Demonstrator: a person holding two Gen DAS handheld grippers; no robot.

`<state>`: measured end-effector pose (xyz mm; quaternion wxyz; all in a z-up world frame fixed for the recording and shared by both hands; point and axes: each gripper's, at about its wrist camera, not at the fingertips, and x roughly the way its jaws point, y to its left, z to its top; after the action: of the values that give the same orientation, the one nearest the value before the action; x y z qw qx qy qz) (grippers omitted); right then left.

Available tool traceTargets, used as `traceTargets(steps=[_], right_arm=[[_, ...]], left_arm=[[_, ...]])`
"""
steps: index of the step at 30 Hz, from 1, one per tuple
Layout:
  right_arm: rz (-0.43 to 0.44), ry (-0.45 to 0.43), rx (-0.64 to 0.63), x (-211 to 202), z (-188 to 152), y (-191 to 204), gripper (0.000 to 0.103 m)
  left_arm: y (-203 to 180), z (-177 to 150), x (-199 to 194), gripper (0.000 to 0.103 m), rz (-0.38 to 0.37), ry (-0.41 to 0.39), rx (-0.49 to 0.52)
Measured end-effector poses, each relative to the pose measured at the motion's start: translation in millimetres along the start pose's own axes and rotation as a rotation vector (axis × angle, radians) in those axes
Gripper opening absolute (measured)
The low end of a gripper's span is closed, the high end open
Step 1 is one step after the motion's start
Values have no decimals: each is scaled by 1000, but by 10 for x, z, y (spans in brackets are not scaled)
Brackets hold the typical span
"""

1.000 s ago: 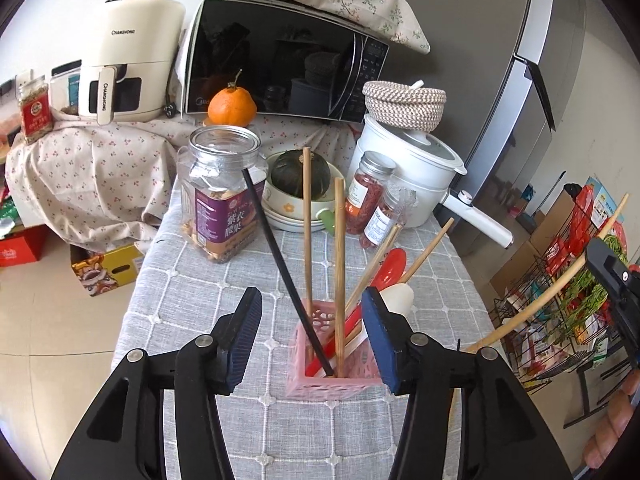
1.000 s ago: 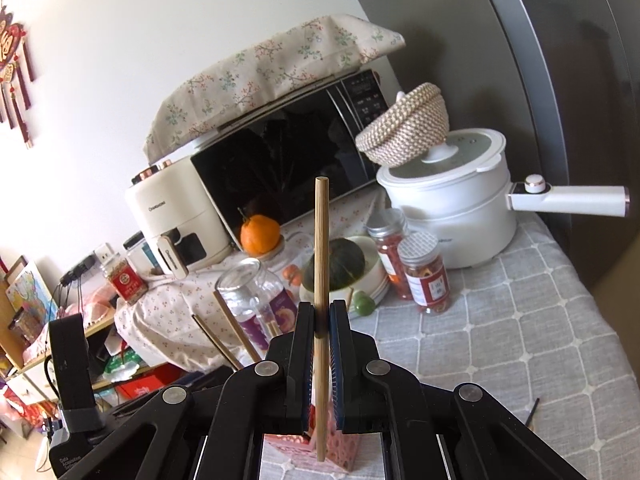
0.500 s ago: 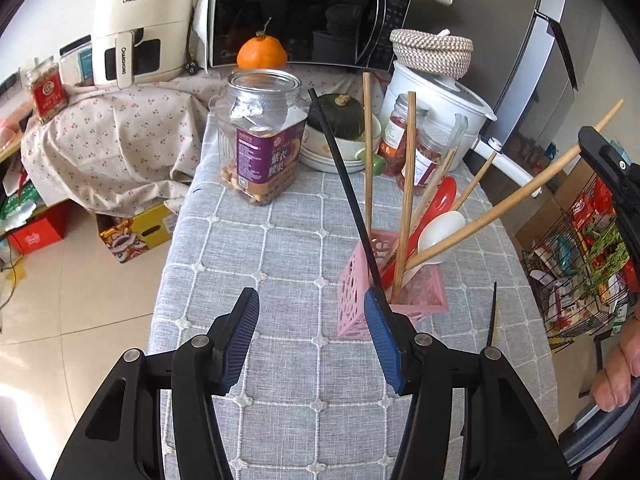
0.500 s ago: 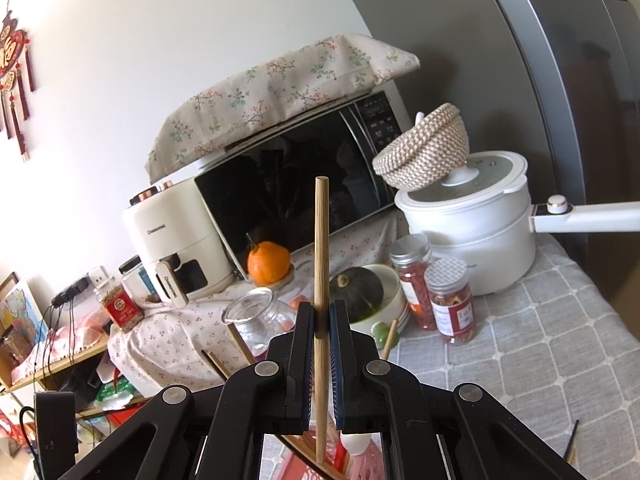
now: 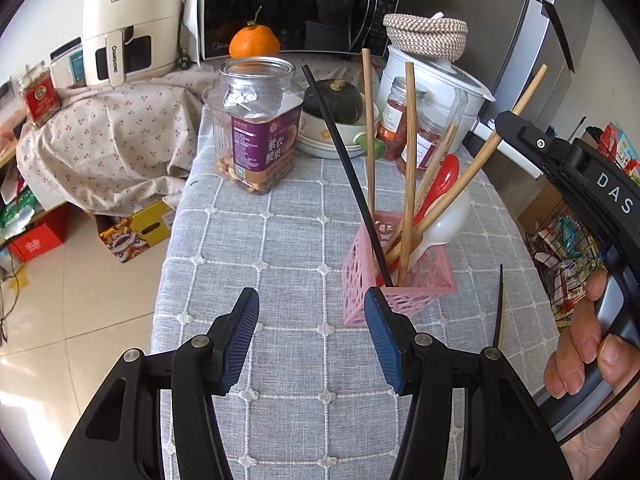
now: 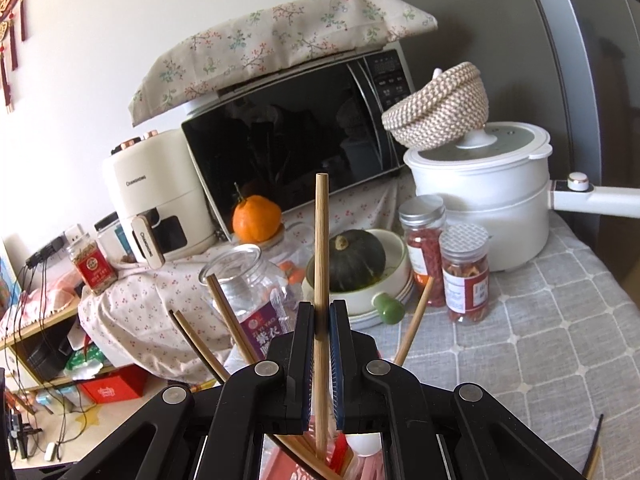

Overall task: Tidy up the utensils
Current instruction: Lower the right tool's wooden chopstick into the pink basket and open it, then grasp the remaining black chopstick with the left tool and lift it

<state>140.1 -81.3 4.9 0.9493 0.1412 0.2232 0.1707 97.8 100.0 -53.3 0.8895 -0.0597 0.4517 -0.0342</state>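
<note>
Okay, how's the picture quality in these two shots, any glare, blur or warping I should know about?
Left wrist view: sharp, bright daylight, strong fisheye bend with dark corners, and the microwave door mirrors the room. Right wrist view: also sharp, the fridge edge curves, and the held wooden chopstick reads crisply.

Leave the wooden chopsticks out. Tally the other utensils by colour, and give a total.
Black chopsticks: 2, one in the pink basket, one lying on the tablecloth
Red spoon: 1
White spoon: 1
Total: 4
</note>
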Motion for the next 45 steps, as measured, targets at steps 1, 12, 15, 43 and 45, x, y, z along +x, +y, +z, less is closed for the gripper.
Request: traceTargets(steps=[1, 12, 15, 43, 45], right_arm=[[3, 12, -4, 28, -18, 3, 7], [66, 46, 59, -100, 44, -107, 34], [60, 44, 61, -225, 90, -174, 40], [-272, 537, 213, -790, -465, -1818, 77], [-294, 564, 220, -816, -531, -1926, 77]], left_arm=[[0, 0, 0, 58, 0, 0, 0], [-95, -35, 15, 58, -19, 18, 22], [-162, -49, 0, 59, -23, 15, 36], [-1667, -277, 564, 71, -90, 195, 216], [-1753, -292, 658, 71, -100, 220, 215]])
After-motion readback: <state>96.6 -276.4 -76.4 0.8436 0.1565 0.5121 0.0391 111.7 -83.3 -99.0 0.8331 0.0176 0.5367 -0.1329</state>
